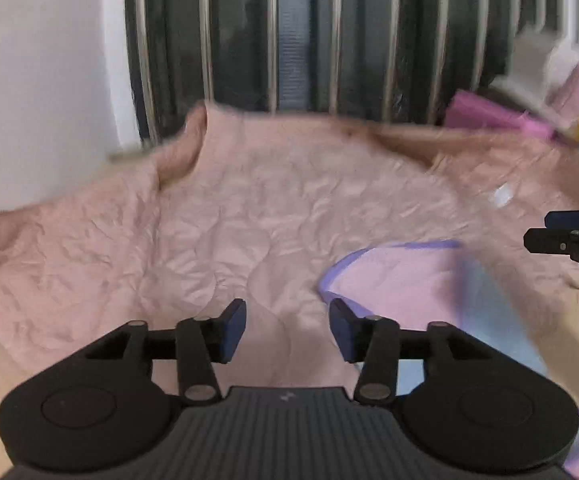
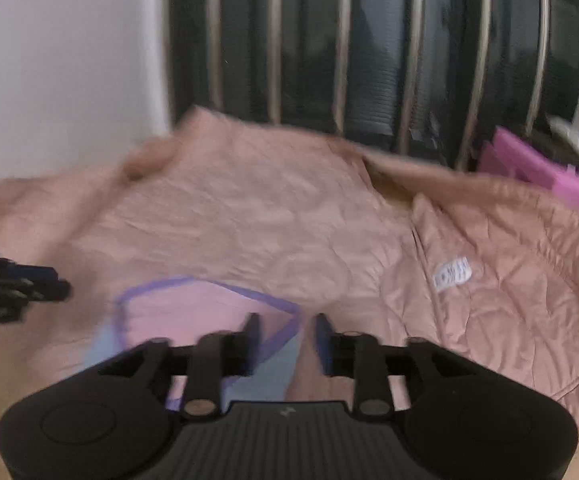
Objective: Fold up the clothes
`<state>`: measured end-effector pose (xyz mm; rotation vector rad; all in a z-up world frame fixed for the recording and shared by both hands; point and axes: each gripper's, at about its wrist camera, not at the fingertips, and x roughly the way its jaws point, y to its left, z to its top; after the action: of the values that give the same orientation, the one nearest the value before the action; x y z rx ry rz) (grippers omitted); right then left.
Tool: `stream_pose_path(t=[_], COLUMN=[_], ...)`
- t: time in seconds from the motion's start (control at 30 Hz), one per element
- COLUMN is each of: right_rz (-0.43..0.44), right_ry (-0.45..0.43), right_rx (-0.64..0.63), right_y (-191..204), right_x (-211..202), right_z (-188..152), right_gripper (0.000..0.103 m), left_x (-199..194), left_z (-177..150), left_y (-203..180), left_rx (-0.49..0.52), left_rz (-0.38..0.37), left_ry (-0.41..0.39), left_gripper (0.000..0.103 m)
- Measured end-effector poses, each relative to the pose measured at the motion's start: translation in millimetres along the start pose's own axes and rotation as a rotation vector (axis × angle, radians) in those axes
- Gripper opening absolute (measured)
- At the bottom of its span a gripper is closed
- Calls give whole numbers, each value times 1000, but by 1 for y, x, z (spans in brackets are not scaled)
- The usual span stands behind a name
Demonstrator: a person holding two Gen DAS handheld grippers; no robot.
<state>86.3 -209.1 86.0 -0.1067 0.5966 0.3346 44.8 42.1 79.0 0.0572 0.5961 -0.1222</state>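
Pink quilted jacket (image 1: 249,220) lies spread flat for folding, so both my left hand-held gripper (image 1: 287,330) and right hand-held gripper (image 2: 287,344) hover apart, empty, near its near hem.

The left tool (image 1: 287,330) fills the bottom of its own view, jaws spread wide with nothing between the blue pads (image 1: 234,330), pointing toward the top of the frame. At the right edge of that view, mid-height, the right tool shows side-on. The right tool (image 2: 287,346) sits at the bottom centre of its own view, jaws parted more narrowly, blurred, with nothing gripped. The left tool appears blurred at the left edge there, mid-height.
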Motion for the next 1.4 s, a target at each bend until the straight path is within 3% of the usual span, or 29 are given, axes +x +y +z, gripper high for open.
stream_pose_path(t=[0.07, 0.23, 0.3, 0.37, 0.47, 0.53, 0.57, 0.6, 0.67, 0.73, 0.8, 0.9, 0.97, 1.03, 1.07, 1.1, 1.17, 1.23, 1.27, 1.3, 1.4], right_rz=[36, 231, 243, 227, 251, 270, 268, 244, 198, 171, 180, 273, 323, 330, 319, 307, 289, 287, 292, 297, 308], right_ry=[-68, -64, -29, 10, 35, 39, 39, 36, 26, 0, -50, -106, -91, -66, -53, -40, -40, -58, -71, -77, -62], right_rx=[-29, -50, -72, -59, 35, 66, 67, 59, 34, 13, 5, 6, 8, -7, -17, -27, -43, -50, -53, -53, -39], right_y=[8, 28, 34, 36, 31, 33, 36, 41, 48, 50, 46, 37, 39, 46, 50, 54, 58, 55, 53, 48, 40], right_x=[-39, -113, -125, -125, -121, -115, -111, -107, -102, -110, -126, -151, -155, -149, -146, -143, -140, -146, -150, -154, -152], right_z=[-15, -86, -116, -137, -153, -159, -162, -166, -168, -168, -169, -176, -180, -186, -189, -192, -195, -194, -194, -195, -196], right_gripper=[64, 59, 48, 32, 26, 18, 15, 14, 13, 14, 16, 25, 25, 24, 24, 24, 24, 26, 37, 50, 50], left_x=[-33, -77, -88, -98, -103, -91, -89, -86, -86, -92, -107, -123, -125, -120, -117, -115, -117, -122, -124, -127, -127], left_z=[-24, -102, -126, -131, -129, -131, -135, -138, -141, -140, -141, -145, -147, -150, -152, -154, -156, -158, -159, -160, -162], left_y=[-13, -58, -71, -73, -77, -87, -89, -91, -88, -82, -78, -81, -89, -98, -103, -107, -107, -100, -97, -94, -89], left_rx=[21, 97, 115, 75, 30, 63, 71, 79, 69, 44, 34, 49, 48, 67, 78, 88, 90, 87, 87, 87, 51], left_rz=[-1, -25, 0, -53, -128, -88, -79, -70, -45, -36, -51, -67, -100, -99, -98, -97, -86, -71, -78, -86, -150], left_ry=[-40, -39, -33, -27, 10, 36, 36, 36, 31, 41, 26, -5, 1, 7, 10, 13, 7, 16, 23, 30, 53], left_gripper=[56, 59, 58, 58, 57, 27, 7, 6, 7, 14, 49, 51, 51, 45, 37, 37, 41, 55, 60, 61, 61])
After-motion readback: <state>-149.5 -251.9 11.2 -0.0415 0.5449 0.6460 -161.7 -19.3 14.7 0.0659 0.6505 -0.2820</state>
